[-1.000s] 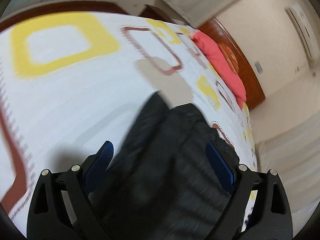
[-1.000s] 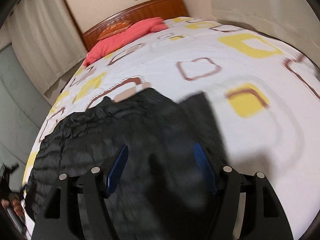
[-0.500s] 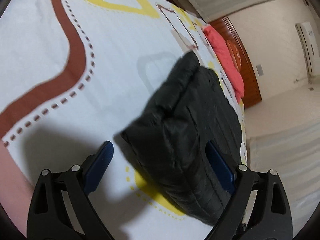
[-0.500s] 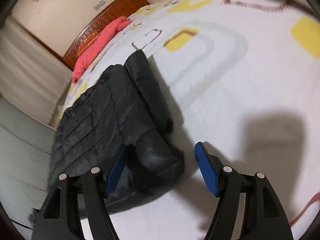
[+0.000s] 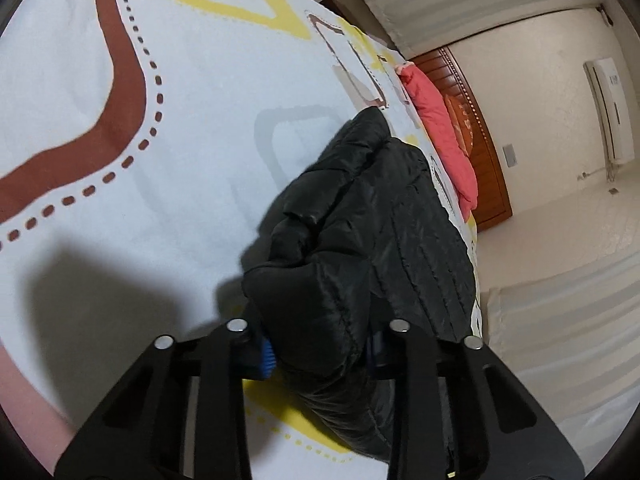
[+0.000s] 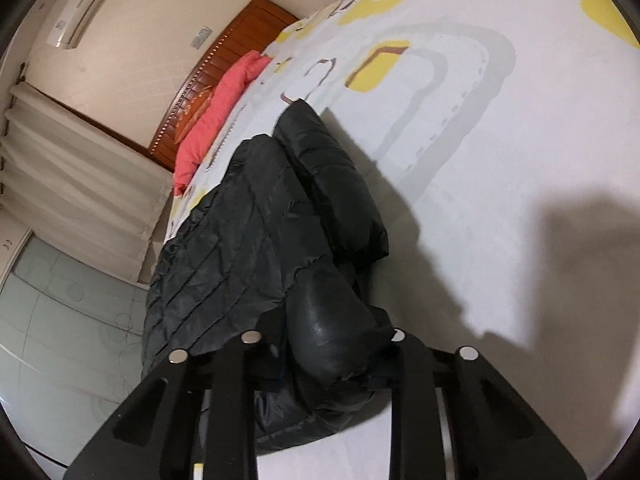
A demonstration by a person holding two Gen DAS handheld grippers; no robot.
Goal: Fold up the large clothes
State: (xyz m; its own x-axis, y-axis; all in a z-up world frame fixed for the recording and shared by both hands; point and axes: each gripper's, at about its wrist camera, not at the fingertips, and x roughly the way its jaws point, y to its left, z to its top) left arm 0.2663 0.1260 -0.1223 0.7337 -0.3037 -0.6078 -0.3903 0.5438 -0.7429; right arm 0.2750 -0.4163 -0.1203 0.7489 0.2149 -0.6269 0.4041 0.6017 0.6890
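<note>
Both grippers are biting into the near end of the black puffer jacket [image 5: 384,232], which is lying lengthwise on the patterned bedspread [image 5: 168,128] and running away toward the red pillow [image 5: 444,136] at the headboard [image 5: 484,148].

Left gripper [image 5: 320,350] is pinching a fat padded roll of the jacket, blue pads squeezed in on both sides. Right gripper [image 6: 324,350] is doing the same on a shiny bulged fold at the near edge.

Risks, as I'm reading it:
- Fabric is slick and the fill is compressing, so the roll could be squirting out of either pinch on the lift.
- Each gripper may be catching only the top layers, so the lower ones could be dragging and undoing the fold.
- Uneven pull between the two would be skewing the bundle.

Not visible: pad contact under the bulges, the layers underneath, where the sleeves are sitting. The near hem is being cut off by the gripper bodies.
</note>
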